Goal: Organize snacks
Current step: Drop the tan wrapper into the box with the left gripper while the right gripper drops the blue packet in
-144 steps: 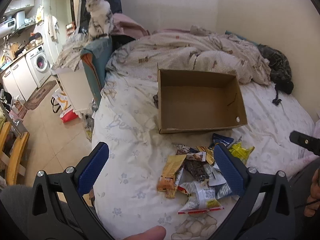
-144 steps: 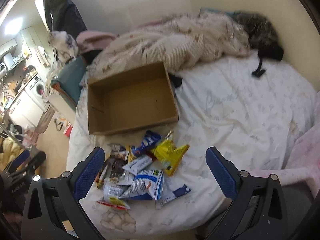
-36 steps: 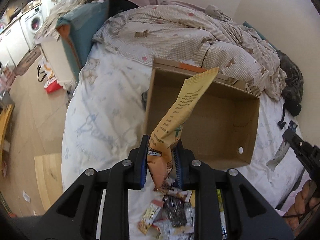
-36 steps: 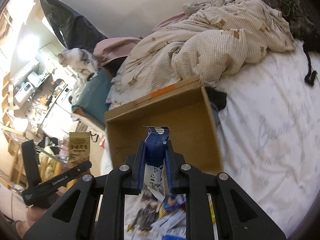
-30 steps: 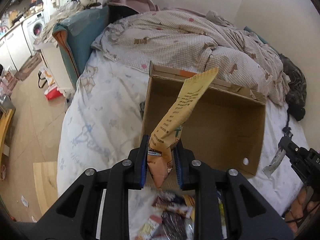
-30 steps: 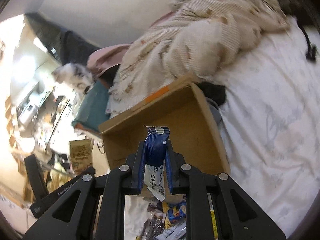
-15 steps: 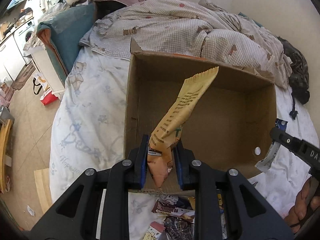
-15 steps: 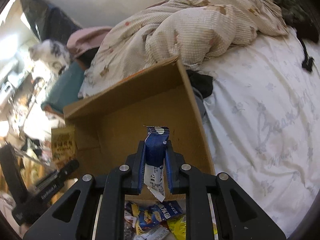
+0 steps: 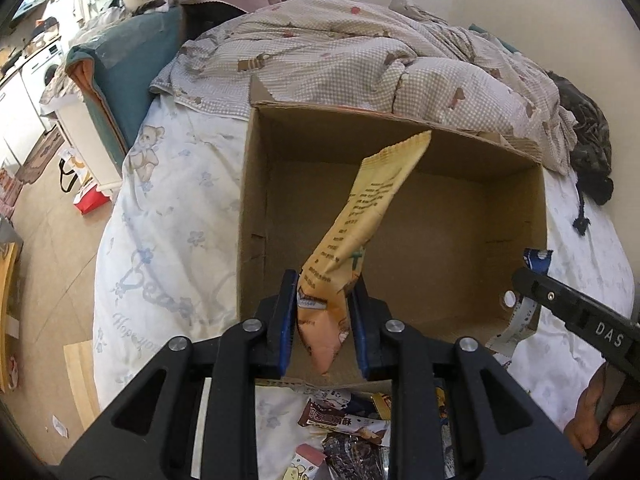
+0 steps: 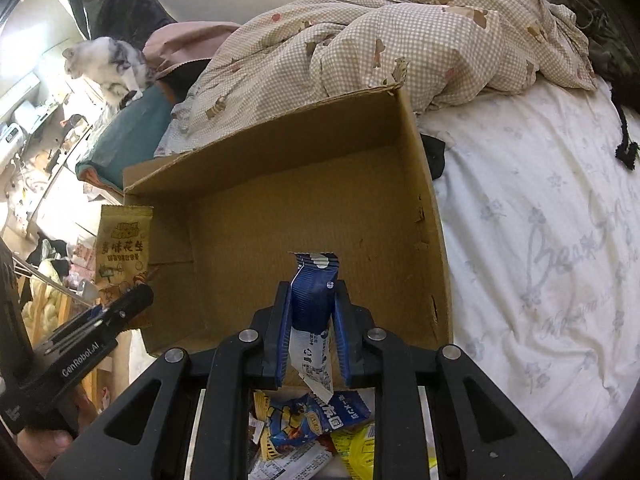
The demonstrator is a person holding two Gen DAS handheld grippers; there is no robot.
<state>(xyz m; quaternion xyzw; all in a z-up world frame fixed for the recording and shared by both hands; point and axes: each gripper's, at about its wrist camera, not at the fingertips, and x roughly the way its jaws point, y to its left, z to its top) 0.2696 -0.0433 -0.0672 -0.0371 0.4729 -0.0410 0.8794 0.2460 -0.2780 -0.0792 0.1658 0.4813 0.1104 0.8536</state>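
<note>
Both tools clenched, left (image 9: 323,322) on orange packet (image 9: 360,216), right (image 10: 311,330) on blue packet (image 10: 314,300), box (image 10: 304,216) ahead on the bed (image 10: 540,240), snack pile (image 10: 312,432) half-hidden beneath.

Readable on the left gripper (image 10: 120,312), along its black arm in the right wrist view: "GenRobot.AI" in white. On the right gripper (image 9: 532,276), seen in the left wrist view: white letters "DAS", cut off by the frame edge. On the yellow snack packet (image 10: 122,252): Chinese characters "多味花生" beneath a logo too small to read. Across the white bedsheet (image 10: 560,248): pale cursive script, apparently beginning "Bea", the rest unclear. On the blue packet (image 10: 314,300) and the loose snack pile (image 10: 316,420): small print and characters, too blurred to read with certainty.
</note>
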